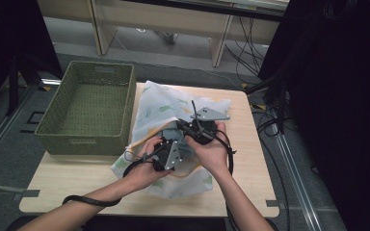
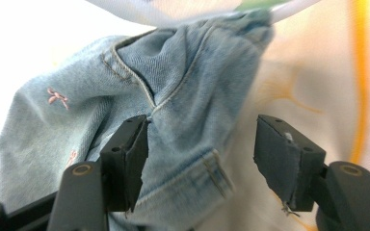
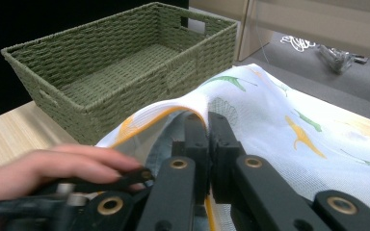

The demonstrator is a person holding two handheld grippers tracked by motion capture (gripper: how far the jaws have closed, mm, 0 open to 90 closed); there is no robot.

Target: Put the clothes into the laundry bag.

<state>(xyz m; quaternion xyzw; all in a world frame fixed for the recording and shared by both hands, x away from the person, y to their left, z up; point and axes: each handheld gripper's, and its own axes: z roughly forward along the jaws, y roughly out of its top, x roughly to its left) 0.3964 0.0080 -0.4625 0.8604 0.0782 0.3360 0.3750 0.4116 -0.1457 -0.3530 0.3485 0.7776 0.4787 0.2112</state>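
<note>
Denim garment (image 2: pixel 173 96) sits partly inside the mesh laundry bag (image 1: pixel 159 108) at table centre. Left gripper (image 2: pixel 200 144) has jaws apart, the pads not pressing on the denim bunched between them. Right gripper (image 3: pixel 207 139) is clamped on the bag's yellow-trimmed rim (image 3: pixel 164 113), holding the mouth up. Judgement: keep that rim high and taut, regrip denim deeper, push toward 12 o'clock. Green woven basket (image 1: pixel 84 103) stands at 10 o'clock, beside the bag.

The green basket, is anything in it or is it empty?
Empty. The green basket shows a bare woven floor in the high view, and the jeans sit in the mesh laundry bag beside it.
</note>
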